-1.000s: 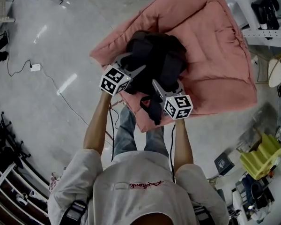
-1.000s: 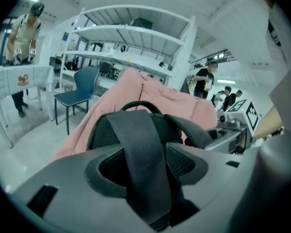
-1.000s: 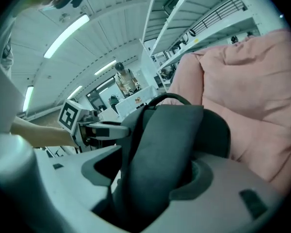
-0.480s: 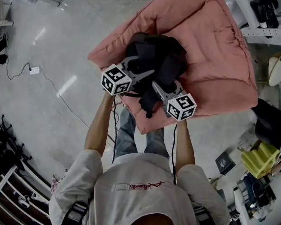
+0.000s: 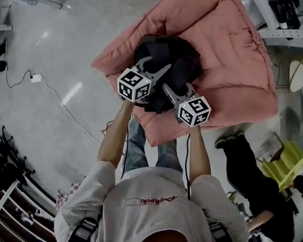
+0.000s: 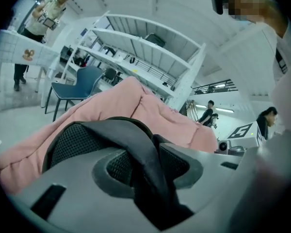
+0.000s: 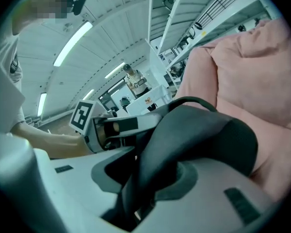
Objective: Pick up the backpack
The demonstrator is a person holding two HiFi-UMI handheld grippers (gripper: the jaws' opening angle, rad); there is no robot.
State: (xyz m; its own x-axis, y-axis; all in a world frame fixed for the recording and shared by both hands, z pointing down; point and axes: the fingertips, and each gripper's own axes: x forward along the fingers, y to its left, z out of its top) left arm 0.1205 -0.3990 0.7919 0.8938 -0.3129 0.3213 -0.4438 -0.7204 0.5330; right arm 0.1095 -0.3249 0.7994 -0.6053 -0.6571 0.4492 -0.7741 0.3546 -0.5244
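A black backpack (image 5: 171, 62) lies on a big pink cushion seat (image 5: 232, 69). My left gripper (image 5: 160, 70) reaches into the backpack's near left side. In the left gripper view its jaws have just been closing, and they pinch a black shoulder strap (image 6: 144, 154) in front of the mesh back panel (image 6: 75, 140). My right gripper (image 5: 168, 91) is at the near right side. Its jaws have also been closing and clamp a padded black strap (image 7: 184, 140). The left gripper's marker cube (image 7: 83, 115) shows in the right gripper view.
A person in black (image 5: 252, 180) stands at the lower right beside a yellow-green object (image 5: 284, 161). White shelving (image 5: 285, 32) runs along the right. A cable with a plug (image 5: 36, 77) lies on the grey floor at left. A blue chair (image 6: 75, 84) stands behind the cushion.
My left gripper moved right, closer to the right one, and both jaws closed on the straps. A person in black walked into view at the lower right.
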